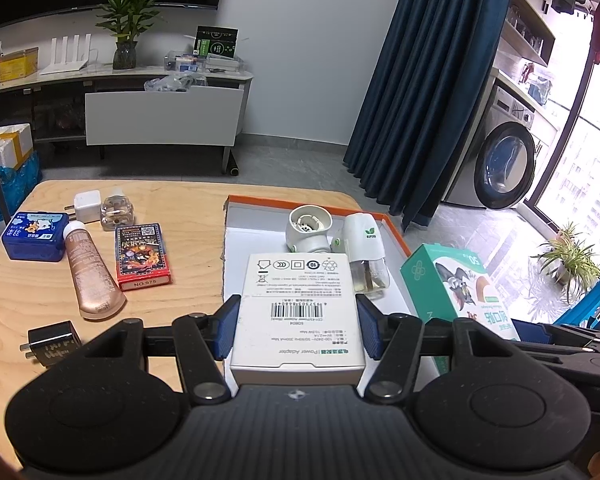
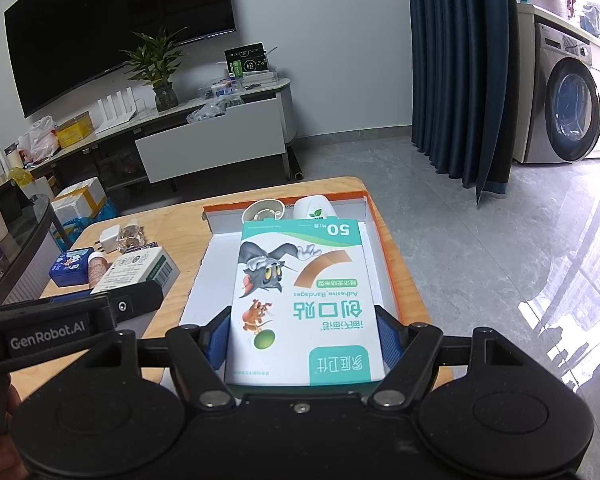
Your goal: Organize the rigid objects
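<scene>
Left wrist view: left gripper (image 1: 298, 326) clamps a white power adapter box (image 1: 298, 312) at lower centre, above the orange-rimmed tray (image 1: 236, 216). Right wrist view: right gripper (image 2: 302, 336) grasps the adhesive bandage box (image 2: 300, 296) centre-frame, over that tray.

My bandage box (image 2: 300, 300) hides most of tray (image 2: 384, 240) floor and lower parts of two white devices (image 2: 314, 206) behind. Adapter box (image 1: 300, 304) covers tray's near-left floor. Black charger (image 1: 52, 342) lettering too blurred to read. Table (image 1: 4, 300) near edge cut off.
</scene>
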Demonstrator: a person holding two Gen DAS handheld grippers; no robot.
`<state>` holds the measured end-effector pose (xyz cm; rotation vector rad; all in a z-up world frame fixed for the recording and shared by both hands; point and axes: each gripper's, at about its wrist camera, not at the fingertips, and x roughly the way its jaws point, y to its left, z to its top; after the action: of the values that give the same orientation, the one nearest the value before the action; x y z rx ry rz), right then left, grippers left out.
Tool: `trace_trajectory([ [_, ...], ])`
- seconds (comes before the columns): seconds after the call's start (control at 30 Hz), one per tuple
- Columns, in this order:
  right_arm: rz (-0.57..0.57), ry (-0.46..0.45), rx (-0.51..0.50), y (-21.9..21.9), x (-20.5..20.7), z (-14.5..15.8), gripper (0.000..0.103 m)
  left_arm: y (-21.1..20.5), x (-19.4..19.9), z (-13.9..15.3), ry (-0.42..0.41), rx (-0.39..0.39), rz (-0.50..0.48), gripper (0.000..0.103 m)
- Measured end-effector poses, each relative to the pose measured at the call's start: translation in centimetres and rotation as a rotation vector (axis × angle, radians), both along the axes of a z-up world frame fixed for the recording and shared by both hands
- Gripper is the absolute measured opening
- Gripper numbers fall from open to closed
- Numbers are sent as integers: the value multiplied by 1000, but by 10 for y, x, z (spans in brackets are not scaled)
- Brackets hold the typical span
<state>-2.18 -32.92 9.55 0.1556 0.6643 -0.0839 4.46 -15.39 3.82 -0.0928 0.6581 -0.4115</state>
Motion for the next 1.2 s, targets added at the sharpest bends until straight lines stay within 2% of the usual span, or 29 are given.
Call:
trace_trajectory([
  [1.2,-1,4,3,-5,1,-1,84,1,2,-5,7,1,-2,60],
])
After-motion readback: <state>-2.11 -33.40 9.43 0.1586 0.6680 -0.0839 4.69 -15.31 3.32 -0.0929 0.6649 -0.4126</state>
